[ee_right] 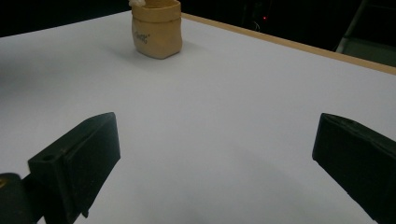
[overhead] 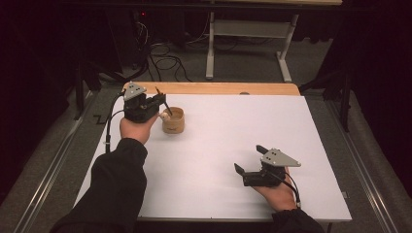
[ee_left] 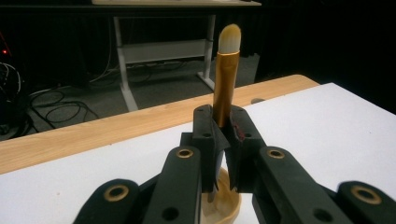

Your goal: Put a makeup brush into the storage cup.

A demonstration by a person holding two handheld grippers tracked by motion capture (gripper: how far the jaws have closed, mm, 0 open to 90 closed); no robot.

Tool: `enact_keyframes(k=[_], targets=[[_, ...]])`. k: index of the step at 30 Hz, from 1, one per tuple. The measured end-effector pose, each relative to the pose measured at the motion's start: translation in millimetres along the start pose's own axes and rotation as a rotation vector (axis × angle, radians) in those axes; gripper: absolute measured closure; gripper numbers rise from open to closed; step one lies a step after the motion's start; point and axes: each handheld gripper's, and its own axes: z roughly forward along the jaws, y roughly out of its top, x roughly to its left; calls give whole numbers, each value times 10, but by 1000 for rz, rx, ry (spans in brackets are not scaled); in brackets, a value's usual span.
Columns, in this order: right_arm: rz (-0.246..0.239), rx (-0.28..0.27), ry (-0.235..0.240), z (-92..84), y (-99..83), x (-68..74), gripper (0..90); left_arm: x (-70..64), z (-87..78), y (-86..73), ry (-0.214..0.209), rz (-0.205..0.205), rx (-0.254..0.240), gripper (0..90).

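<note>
Clamping on the gold-handled makeup brush (ee_left: pixel 226 88) with its pale bristle tip up, the left gripper (ee_left: pixel 223 135) is held over the small tan wooden cup (overhead: pixel 173 121) at upper left of the high view — presumably so the handle end can be dropped in. One brush, one cup. Right gripper (overhead: pixel 248 160) is parked at lower right on the white table sheet (overhead: pixel 228 141) — jaws spread, nothing between them.

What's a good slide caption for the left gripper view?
Left tongs clamp a gold-handled makeup brush upright, bristles up, above a tan cup.
</note>
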Motion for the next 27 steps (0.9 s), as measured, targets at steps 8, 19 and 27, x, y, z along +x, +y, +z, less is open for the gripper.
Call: enact_keyframes(k=[8,19,27], targets=[[-1,10,0,9,-4,-3,21,48,33,77,10,-1,3,833],[-5,18,4,18,-8,-1,27,95,152,39,28,-6,43,832],[-8,23,7,20,-10,4,30,147,206,-5,37,-27,70,832]])
